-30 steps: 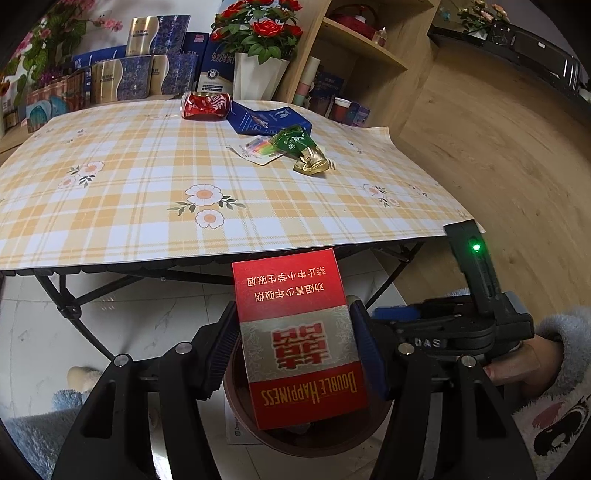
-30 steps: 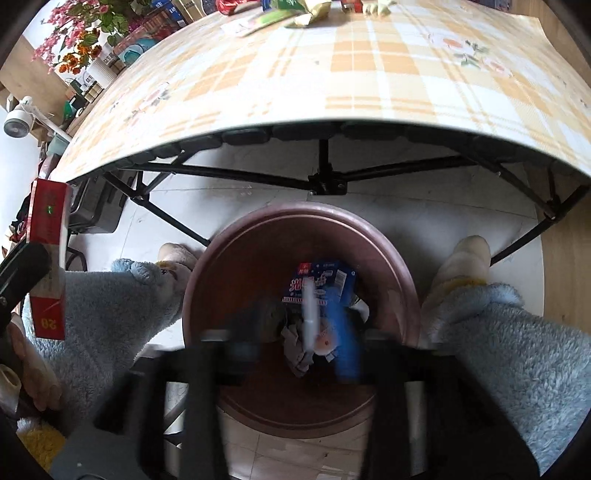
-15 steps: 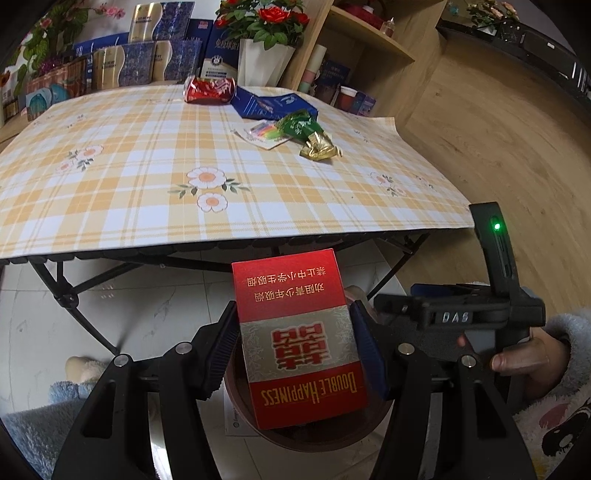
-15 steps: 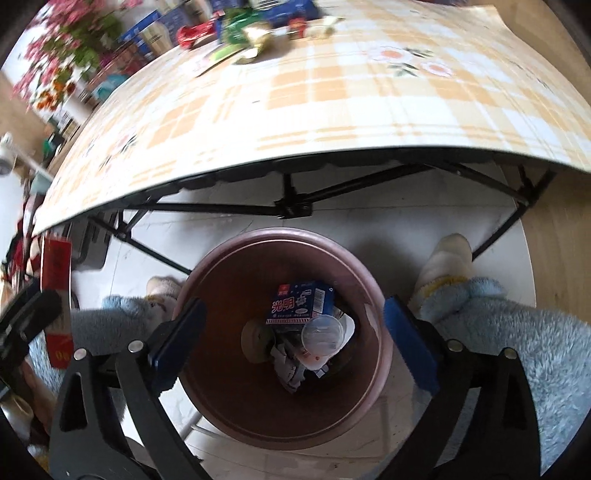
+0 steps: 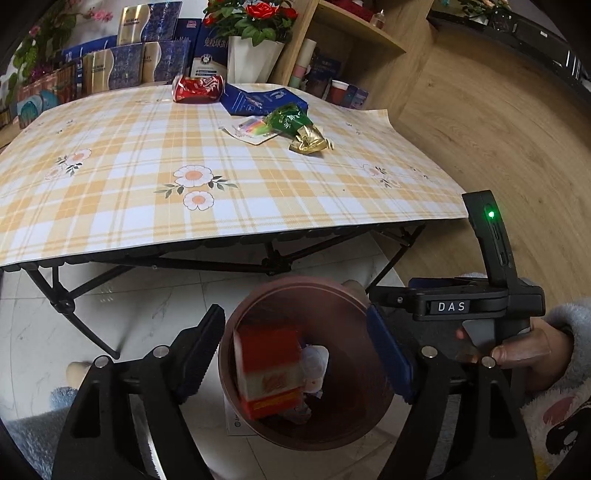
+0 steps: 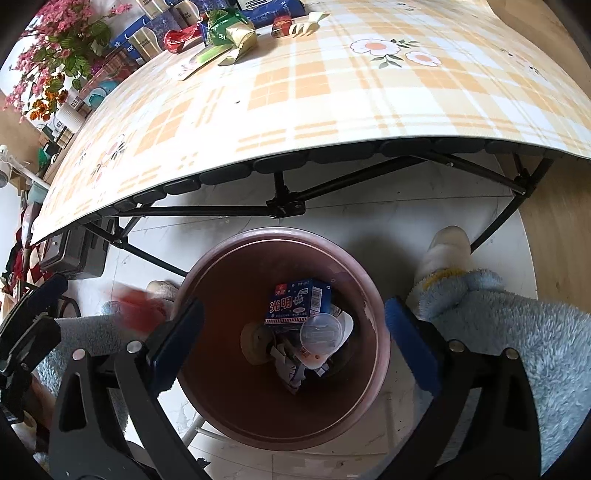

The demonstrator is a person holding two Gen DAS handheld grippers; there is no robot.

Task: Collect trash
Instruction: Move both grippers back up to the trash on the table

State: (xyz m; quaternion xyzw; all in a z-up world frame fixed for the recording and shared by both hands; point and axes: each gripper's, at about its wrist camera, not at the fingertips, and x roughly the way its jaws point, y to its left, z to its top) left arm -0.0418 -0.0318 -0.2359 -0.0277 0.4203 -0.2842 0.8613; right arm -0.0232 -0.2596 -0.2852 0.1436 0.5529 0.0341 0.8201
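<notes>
Left hand-held gripper (image 5: 295, 354): jaws spread wide, nothing between them, poised directly above the brown bin (image 5: 354, 295). The red cigarette pack (image 5: 266, 371) is blurred, inside the bin's mouth, clear of both pads; its lettering cannot be read at this moment.

Right hand-held gripper (image 6: 293, 339): also spread wide and holding nothing, likewise over the bin (image 6: 236, 417). From the left view its body shows just right of the bin, a label reading "DAS" (image 5: 451, 306) on its side and a green light (image 5: 491, 214) lit on the upright part.

Inside the bin, on the bottom: a blue carton (image 6: 298, 302) printed with "光明" in white and a barcode, a clear plastic cup (image 6: 320, 330) lying against it on the side nearer the grippers, and crumpled paper scraps under both.

The bin stands on pale tiled floor, just in front of the worktop (image 5: 110, 206), a folding frame with black legs and a yellow-and-white plaid cloth with daisy prints.

Far across the worktop from the bin: a crushed red can (image 5: 198, 88) with white writing I cannot make out, a flat blue packet (image 5: 255, 100) touching it, a green-and-gold foil wrapper (image 5: 297, 127) nearer the bin, and a small card with rainbow stripes (image 5: 251, 130) partly beneath the wrapper.

Behind the worktop, beyond the can: stacked blue-and-gold gift boxes (image 5: 122, 72), a white vase of red roses (image 5: 255, 40), and a wooden shelf (image 5: 354, 33) with cups.
</notes>
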